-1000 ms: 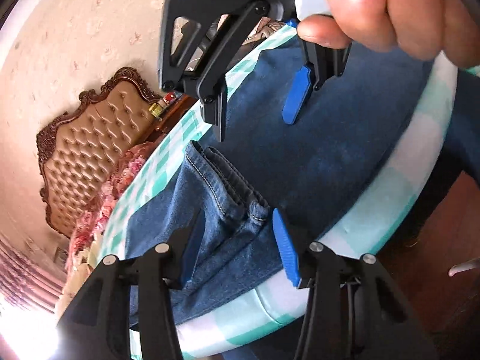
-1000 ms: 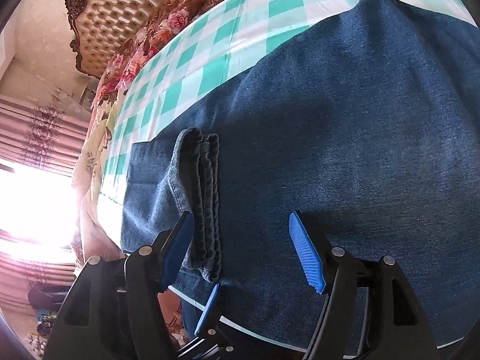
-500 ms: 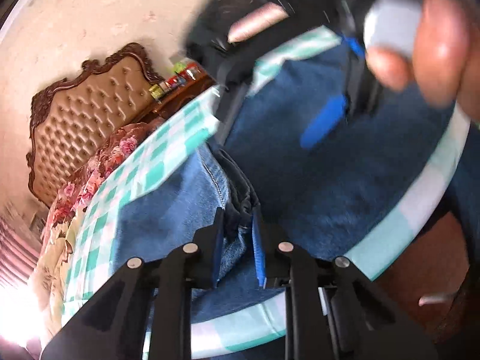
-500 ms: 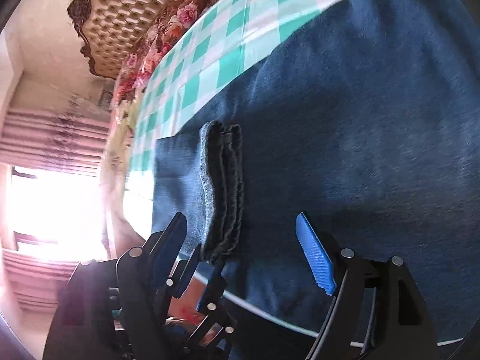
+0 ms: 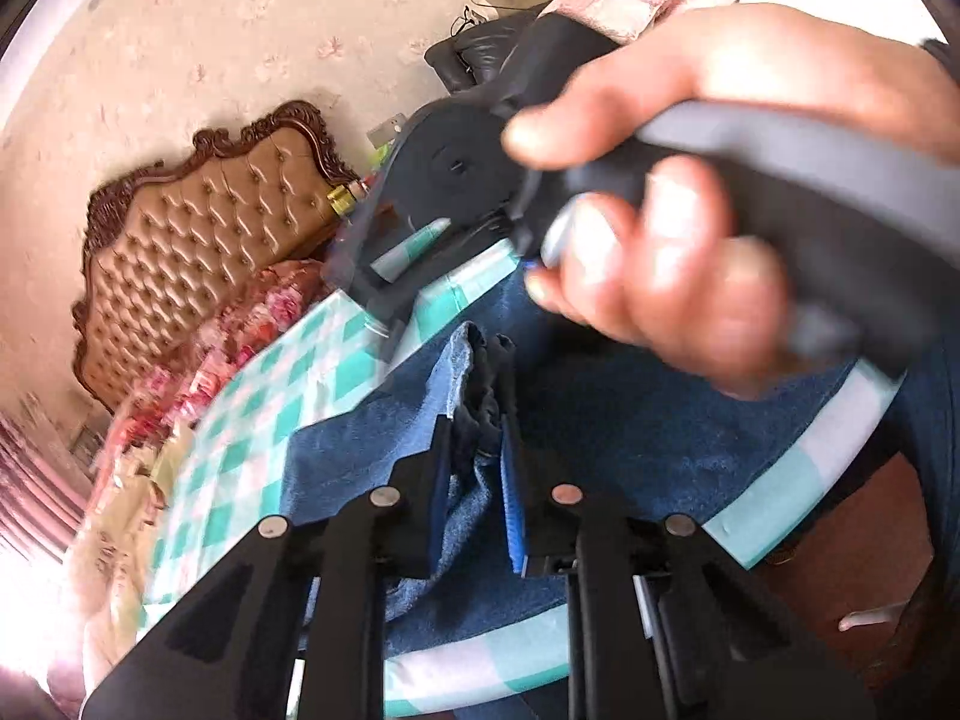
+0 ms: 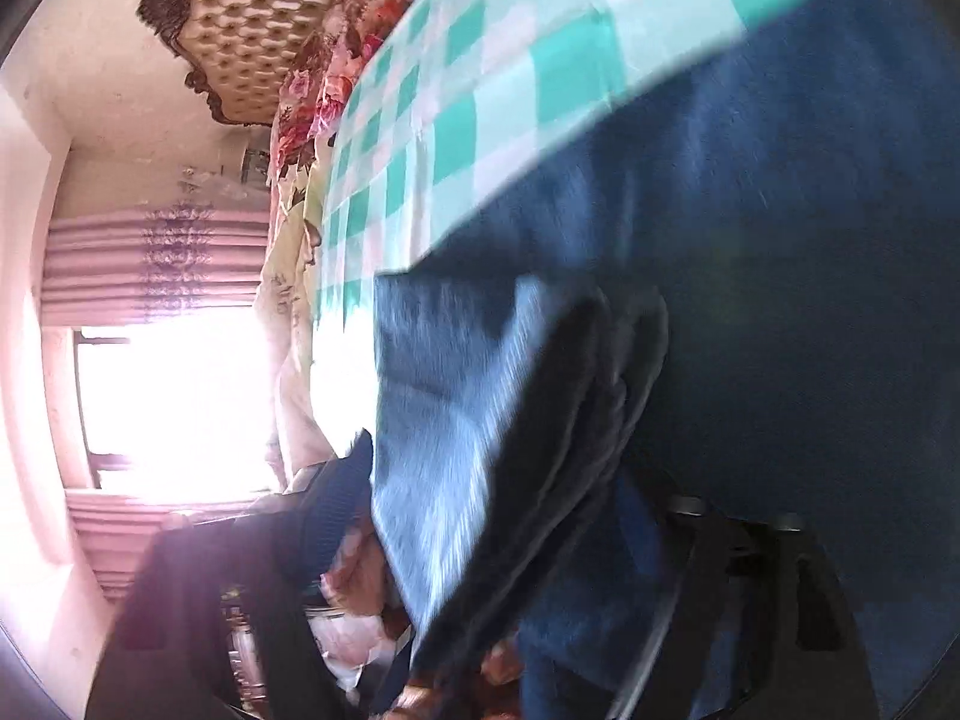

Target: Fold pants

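Blue denim pants (image 5: pixel 660 438) lie on a round table with a green and white checked cloth (image 5: pixel 264 420). My left gripper (image 5: pixel 477 468) is shut on the bunched hem of a pant leg (image 5: pixel 474 396) and holds it raised off the table. In the right wrist view the lifted leg (image 6: pixel 480 420) hangs blurred between the fingers of my right gripper (image 6: pixel 510 516); its jaws appear closed on the cloth. The person's hand on the right gripper handle (image 5: pixel 690 228) fills the upper right of the left wrist view.
A tufted brown headboard (image 5: pixel 204 240) and a floral bed (image 5: pixel 240 324) stand beyond the table. A bright window with pink curtains (image 6: pixel 162 408) is at the left. The table edge (image 5: pixel 810 480) drops to a dark wood floor at the right.
Both grippers closed on the pant leg hem and lifted it off the table. The right gripper swung in close and its view blurred.
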Motion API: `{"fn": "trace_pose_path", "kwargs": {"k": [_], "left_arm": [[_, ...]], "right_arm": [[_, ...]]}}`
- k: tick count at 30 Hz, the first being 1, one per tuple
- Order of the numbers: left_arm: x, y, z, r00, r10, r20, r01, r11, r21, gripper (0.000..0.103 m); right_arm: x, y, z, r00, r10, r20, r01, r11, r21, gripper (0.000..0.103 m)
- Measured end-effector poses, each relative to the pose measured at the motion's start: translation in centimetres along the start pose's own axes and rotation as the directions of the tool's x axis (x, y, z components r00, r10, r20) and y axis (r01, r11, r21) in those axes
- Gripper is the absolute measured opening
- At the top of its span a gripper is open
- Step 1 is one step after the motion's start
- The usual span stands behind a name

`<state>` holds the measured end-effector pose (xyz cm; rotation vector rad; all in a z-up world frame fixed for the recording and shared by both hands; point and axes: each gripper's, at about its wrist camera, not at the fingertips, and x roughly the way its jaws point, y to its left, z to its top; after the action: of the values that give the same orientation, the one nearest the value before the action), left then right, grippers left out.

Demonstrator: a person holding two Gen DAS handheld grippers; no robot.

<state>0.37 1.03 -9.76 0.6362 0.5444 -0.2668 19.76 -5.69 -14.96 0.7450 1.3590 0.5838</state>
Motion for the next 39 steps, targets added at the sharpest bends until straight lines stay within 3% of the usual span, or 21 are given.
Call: {"fn": "trace_pose_path", "kwargs": {"k": [2, 5, 9, 12, 13, 15, 17, 18, 19, 20, 21, 22, 28, 33, 39], "left_arm": [[-0.6, -1.0, 0.5, 1.0, 0.012, 0.014, -0.012, 1.0, 0.012, 0.014], [-1.6, -3.1, 2.1, 0.997, -0.02, 0.068, 0.02, 1.0, 0.009, 0.014], [-1.2, -7.7, 4.2, 0.989, -0.088, 0.116, 0.083, 0.995, 0.047, 0.014], [0.6, -10.9, 4.7, 0.987, -0.135, 0.088, 0.128, 0.989, 0.077, 0.014], [1.3, -11.9, 4.6, 0.988, -0.136, 0.072, 0.129, 0.987, 0.093, 0.014], [2.1, -12.8, 4.0, 0.99, -0.135, 0.05, 0.129, 0.986, 0.11, 0.014], [2.2, -12.9, 3.7, 0.99, -0.133, 0.044, 0.127, 0.986, 0.108, 0.014], [2.2, -13.0, 3.6, 0.99, -0.133, 0.041, 0.128, 0.986, 0.103, 0.014], [2.2, -12.9, 3.6, 0.991, -0.127, 0.041, 0.122, 0.987, 0.104, 0.014], [2.0, -13.2, 3.7, 0.992, -0.119, 0.042, 0.114, 0.988, 0.108, 0.014], [2.0, -13.3, 3.6, 0.993, -0.112, 0.043, 0.106, 0.988, 0.113, 0.014], [1.9, -13.3, 3.8, 0.994, -0.101, 0.045, 0.095, 0.988, 0.119, 0.014], [0.7, -13.5, 5.2, 0.992, -0.087, 0.093, 0.074, 0.987, 0.142, 0.014], [0.8, -15.4, 5.9, 0.988, -0.121, 0.101, 0.1, 0.978, 0.184, 0.014], [0.9, -16.9, 5.8, 0.986, -0.145, 0.088, 0.123, 0.969, 0.214, 0.014]], "right_arm": [[-2.0, 1.0, -0.1, 0.999, 0.001, 0.036, 0.001, 0.997, -0.072, 0.012], [-6.3, 0.7, -0.5, 0.993, -0.054, 0.109, 0.069, 0.988, -0.139, 0.012], [-9.8, -3.7, -0.4, 0.981, -0.129, 0.143, 0.142, 0.986, -0.088, 0.012], [-9.6, -7.2, 0.1, 0.978, -0.181, 0.102, 0.189, 0.98, -0.069, 0.013], [-9.3, -8.0, 0.2, 0.974, -0.205, 0.093, 0.211, 0.976, -0.054, 0.022], [-9.4, -8.6, 0.2, 0.979, -0.18, 0.1, 0.186, 0.981, -0.055, 0.026], [-9.8, -8.5, 0.1, 0.983, -0.141, 0.122, 0.15, 0.986, -0.07, 0.05], [-9.9, -8.2, 0.2, 0.984, -0.113, 0.141, 0.126, 0.989, -0.082, 0.07], [-9.9, -7.9, 0.4, 0.98, -0.12, 0.157, 0.136, 0.986, -0.094, 0.07], [-9.8, -7.8, 0.6, 0.977, -0.136, 0.163, 0.154, 0.983, -0.103, 0.063], [-9.6, -7.9, 0.9, 0.976, -0.154, 0.156, 0.17, 0.981, -0.096, 0.035], [-9.4, -8.0, 1.1, 0.977, -0.157, 0.146, 0.17, 0.982, -0.085, 0.017], [-11.7, -6.5, 1.1, 0.969, -0.131, 0.208, 0.162, 0.977, -0.14, 0.013], [-13.0, -7.6, 0.7, 0.953, -0.196, 0.23, 0.229, 0.965, -0.13, 0.012], [-13.2, -9.4, 0.3, 0.952, -0.209, 0.224, 0.235, 0.967, -0.096, 0.012]]}}
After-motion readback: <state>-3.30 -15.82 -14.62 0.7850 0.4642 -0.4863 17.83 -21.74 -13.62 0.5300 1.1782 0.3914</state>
